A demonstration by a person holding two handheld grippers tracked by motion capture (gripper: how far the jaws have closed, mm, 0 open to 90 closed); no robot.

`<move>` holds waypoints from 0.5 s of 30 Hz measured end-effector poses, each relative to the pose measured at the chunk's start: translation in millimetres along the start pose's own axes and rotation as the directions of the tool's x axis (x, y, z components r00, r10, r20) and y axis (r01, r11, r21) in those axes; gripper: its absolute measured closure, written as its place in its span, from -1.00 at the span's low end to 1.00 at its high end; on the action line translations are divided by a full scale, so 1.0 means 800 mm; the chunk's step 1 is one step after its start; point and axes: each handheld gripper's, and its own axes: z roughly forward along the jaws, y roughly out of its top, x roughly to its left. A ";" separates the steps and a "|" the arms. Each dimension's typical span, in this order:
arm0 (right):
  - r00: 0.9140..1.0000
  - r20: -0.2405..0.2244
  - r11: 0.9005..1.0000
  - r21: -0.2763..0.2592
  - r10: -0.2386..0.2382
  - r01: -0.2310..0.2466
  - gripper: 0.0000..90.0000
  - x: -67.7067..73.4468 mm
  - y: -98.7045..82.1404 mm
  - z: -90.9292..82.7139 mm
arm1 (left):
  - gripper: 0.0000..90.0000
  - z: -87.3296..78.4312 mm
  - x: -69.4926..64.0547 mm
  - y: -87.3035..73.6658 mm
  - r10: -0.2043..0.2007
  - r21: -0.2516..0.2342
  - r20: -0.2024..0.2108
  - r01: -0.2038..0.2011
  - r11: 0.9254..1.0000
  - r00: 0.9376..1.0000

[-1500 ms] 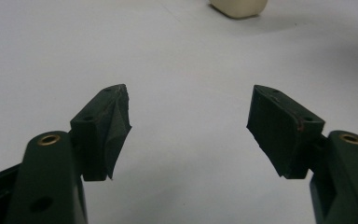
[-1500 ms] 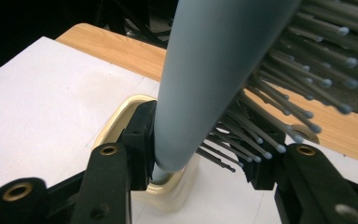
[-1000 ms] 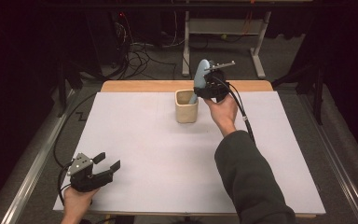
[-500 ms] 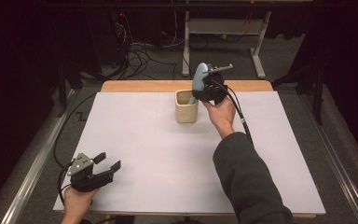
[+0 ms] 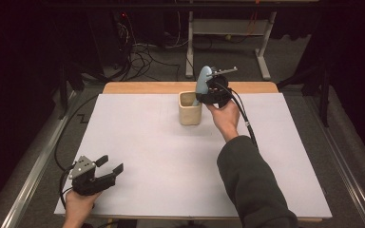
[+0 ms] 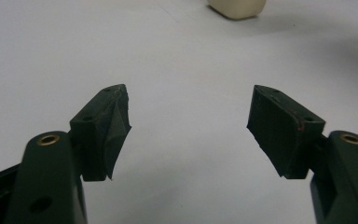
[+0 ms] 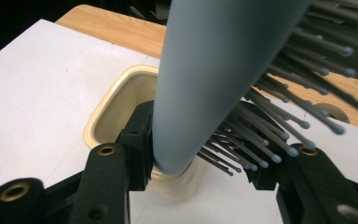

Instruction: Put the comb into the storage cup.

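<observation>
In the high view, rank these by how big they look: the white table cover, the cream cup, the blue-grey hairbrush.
1. White table cover, by far the largest.
2. Cream cup and blue-grey hairbrush look about alike; the right gripper hides part of the brush, so no ranking between them.

Before you: one blue-grey hairbrush (image 5: pixel 203 81), one cream cup (image 5: pixel 189 109), two black grippers, left (image 5: pixel 108 171) and right (image 5: pixel 208 93).
</observation>
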 end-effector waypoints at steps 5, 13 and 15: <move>1.000 0.002 1.000 0.007 -0.006 0.006 0.17 0.002 -0.001 0.002 | -0.34 0.000 0.000 0.000 0.002 0.002 0.001 -0.002 1.000 1.000; 1.000 0.002 1.000 0.016 -0.007 0.007 0.16 0.002 -0.002 0.007 | -0.34 0.001 0.000 0.000 0.002 0.004 0.001 -0.002 1.000 1.000; 1.000 0.000 1.000 0.018 -0.006 0.006 0.16 0.002 -0.002 0.008 | -0.34 0.000 0.000 0.000 -0.001 0.002 0.001 0.001 1.000 1.000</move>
